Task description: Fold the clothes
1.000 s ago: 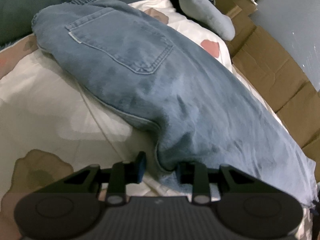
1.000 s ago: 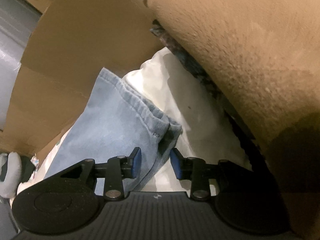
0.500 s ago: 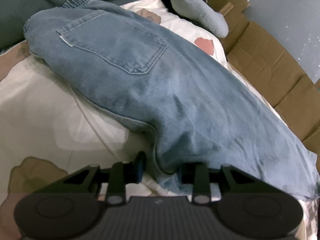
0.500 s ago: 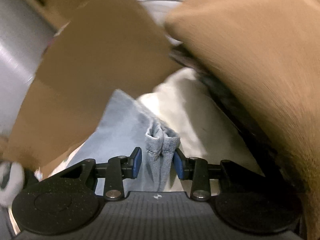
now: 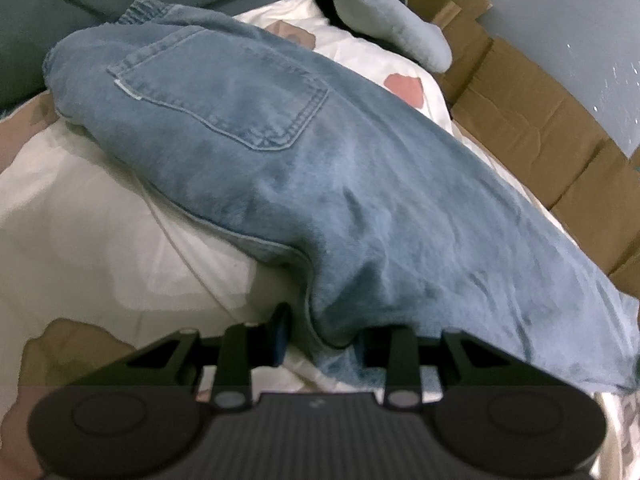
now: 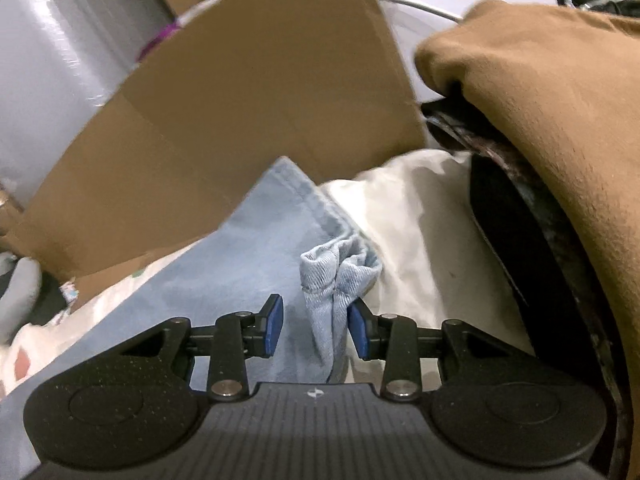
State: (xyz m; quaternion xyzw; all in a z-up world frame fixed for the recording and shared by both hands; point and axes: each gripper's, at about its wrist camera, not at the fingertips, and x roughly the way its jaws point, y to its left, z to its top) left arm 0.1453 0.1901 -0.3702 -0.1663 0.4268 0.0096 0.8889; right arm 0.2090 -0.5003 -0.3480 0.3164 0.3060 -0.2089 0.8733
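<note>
- Spread across a white patterned bedcover (image 5: pixel 100 240), a pair of blue jeans (image 5: pixel 320 168) lies back pocket (image 5: pixel 224 100) up, the waistband at the far end of the left-wrist view and the leg running down toward a strip of flattened cardboard (image 5: pixel 540 128) beside the bed.
- Denim of this weight looks soft but heavy and a little stiff: it should drape and sag between two hold points rather than slide, and will likely keep a crease once laid over. Nothing about it seems fragile or slippery.
- Thick, stitched edges, meaning the hem, the side seam and the waistband, look like the surest places to take hold, since they bunch into a firm ridge.
- At the near edge, the left gripper (image 5: pixel 320 338) stands at a narrow gap with a fold of the jeans' edge bunched between its fingers; the right-hand finger is hidden by cloth, and the fold seems pinched.
- At the other end, the right gripper (image 6: pixel 315 330) holds the gathered leg hem (image 6: pixel 336 276), which stands up between the blue pads (image 6: pixel 274 328) at a similar narrow gap, clear of the bedcover.
- A brown blanket (image 6: pixel 540 120) hangs just beside that hem.
</note>
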